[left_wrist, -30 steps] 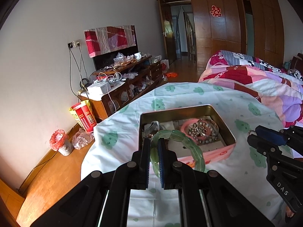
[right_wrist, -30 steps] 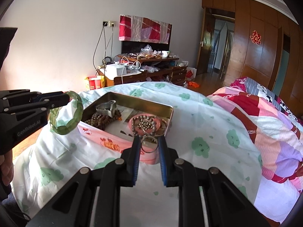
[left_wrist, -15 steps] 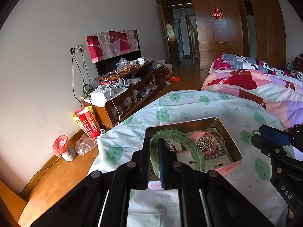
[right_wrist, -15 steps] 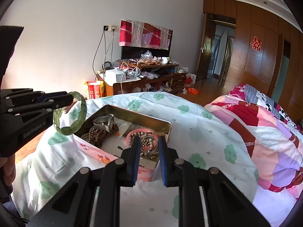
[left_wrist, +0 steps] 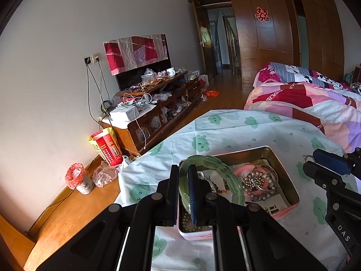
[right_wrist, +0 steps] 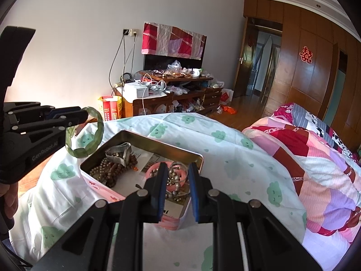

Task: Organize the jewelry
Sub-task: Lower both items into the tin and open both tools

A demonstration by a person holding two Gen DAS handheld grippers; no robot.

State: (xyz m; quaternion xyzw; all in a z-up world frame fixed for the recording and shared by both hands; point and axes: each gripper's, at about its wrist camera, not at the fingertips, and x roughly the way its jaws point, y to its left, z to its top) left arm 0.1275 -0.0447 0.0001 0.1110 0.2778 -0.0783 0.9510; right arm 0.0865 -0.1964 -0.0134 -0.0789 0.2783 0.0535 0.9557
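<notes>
Over the near left corner of the tin [right_wrist: 158,143]: left gripper [left_wrist: 182,181] pinching the green jade bangle [left_wrist: 216,171], lifted clear. Right gripper [right_wrist: 174,186] narrow, apparently holding a small silver ring [left_wrist: 308,158]. Best kept level, set gently on the cloud-print sheet [right_wrist: 225,149], no dragging across beads.

Cluttered TV stand [left_wrist: 155,110], patchwork quilt [right_wrist: 315,158]

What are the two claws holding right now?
Left claw: closed on the green beaded stone bracelet.
Right claw: closed on a thin silver metal ring.
</notes>
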